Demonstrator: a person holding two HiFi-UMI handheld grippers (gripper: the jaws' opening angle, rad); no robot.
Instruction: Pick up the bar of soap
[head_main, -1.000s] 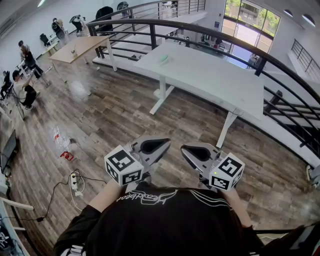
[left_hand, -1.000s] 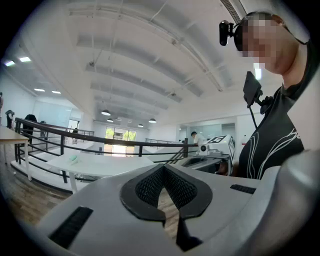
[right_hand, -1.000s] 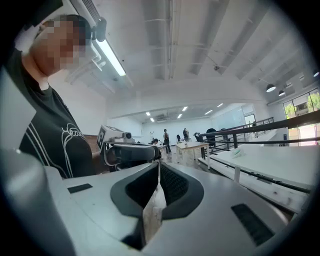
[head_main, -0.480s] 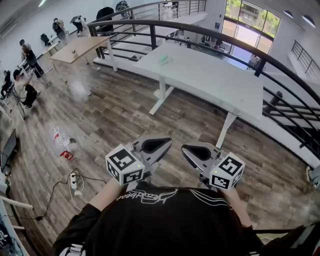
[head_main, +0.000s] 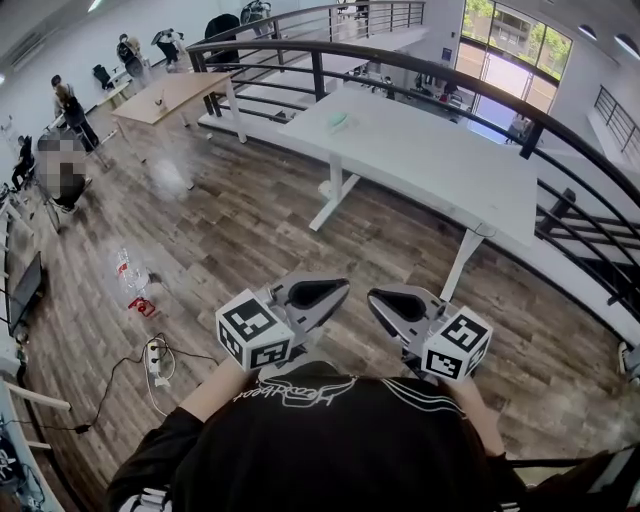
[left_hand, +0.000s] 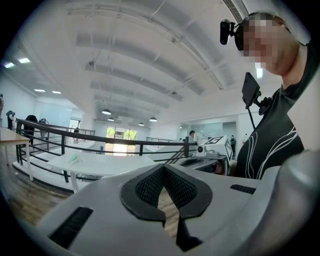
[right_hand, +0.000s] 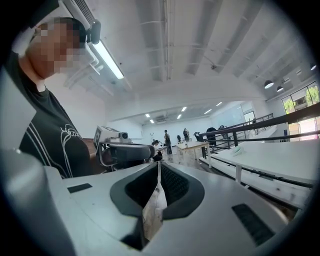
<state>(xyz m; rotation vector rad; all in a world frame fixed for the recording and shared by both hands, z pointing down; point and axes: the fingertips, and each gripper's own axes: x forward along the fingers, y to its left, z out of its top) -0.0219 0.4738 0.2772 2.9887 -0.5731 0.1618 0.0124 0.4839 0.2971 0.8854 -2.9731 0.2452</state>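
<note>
The bar of soap (head_main: 340, 120) is a small pale green lump on the far left part of a white table (head_main: 430, 160), several steps ahead. It also shows as a speck in the left gripper view (left_hand: 74, 159) and the right gripper view (right_hand: 239, 148). Both grippers are held close to the person's chest, side by side and pointing forward, far from the soap. My left gripper (head_main: 338, 290) (left_hand: 162, 167) is shut with nothing in it. My right gripper (head_main: 373, 298) (right_hand: 159, 165) has its jaws together and is also empty.
A curved black railing (head_main: 420, 65) runs behind the white table. A wooden table (head_main: 175, 92) stands at the far left, with people near it. On the wood floor to the left lie a power strip with cable (head_main: 155, 360) and some clear plastic items (head_main: 130, 275).
The head view has shifted slightly, so the table and floor sit a little to the right. Both grippers stay shut, held near the chest, and have barely moved.
</note>
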